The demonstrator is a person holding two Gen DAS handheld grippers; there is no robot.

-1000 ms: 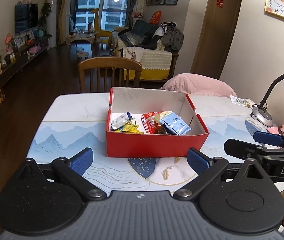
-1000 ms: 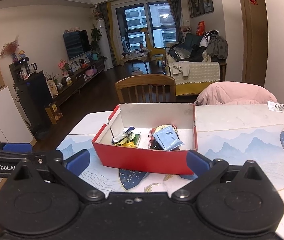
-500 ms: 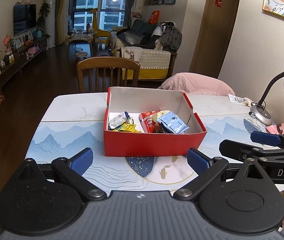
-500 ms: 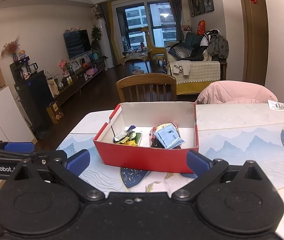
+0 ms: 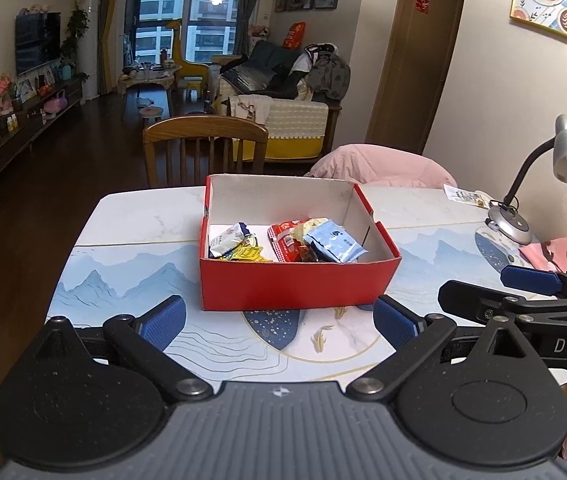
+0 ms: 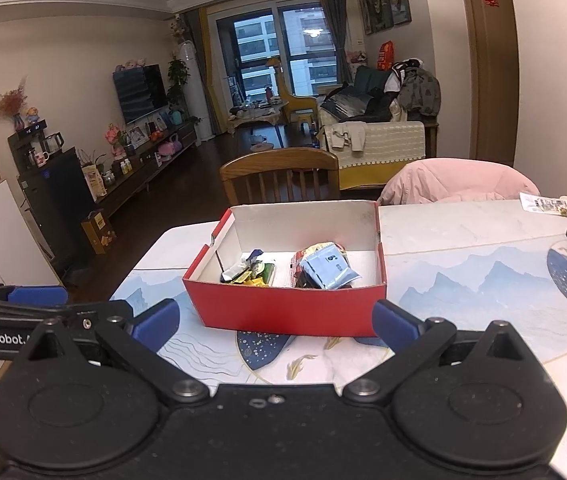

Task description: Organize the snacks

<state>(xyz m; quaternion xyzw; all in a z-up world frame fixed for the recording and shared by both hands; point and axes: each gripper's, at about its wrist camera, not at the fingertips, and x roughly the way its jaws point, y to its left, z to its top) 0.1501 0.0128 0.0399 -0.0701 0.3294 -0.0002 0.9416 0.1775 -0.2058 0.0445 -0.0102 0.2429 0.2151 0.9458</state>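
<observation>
Red box (image 5: 295,284) now nearer, snack packets (image 5: 287,242) heaped inside; both tongs (image 5: 279,322) (image 6: 275,322) wide, empty.

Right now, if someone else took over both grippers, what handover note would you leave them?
Left gripper: open, holding nothing, hovering short of the red box.
Right gripper: open, holding nothing, also just in front of the box.
The box sits mid-table on the blue mountain-print mat. Inside: a white packet and yellow packets on the left, a red packet and a light blue packet on the right.
Done: the snacks seen are all in the box.
Left: possibly tidying them; a paper slip lies by the lamp, too small to identify.
</observation>
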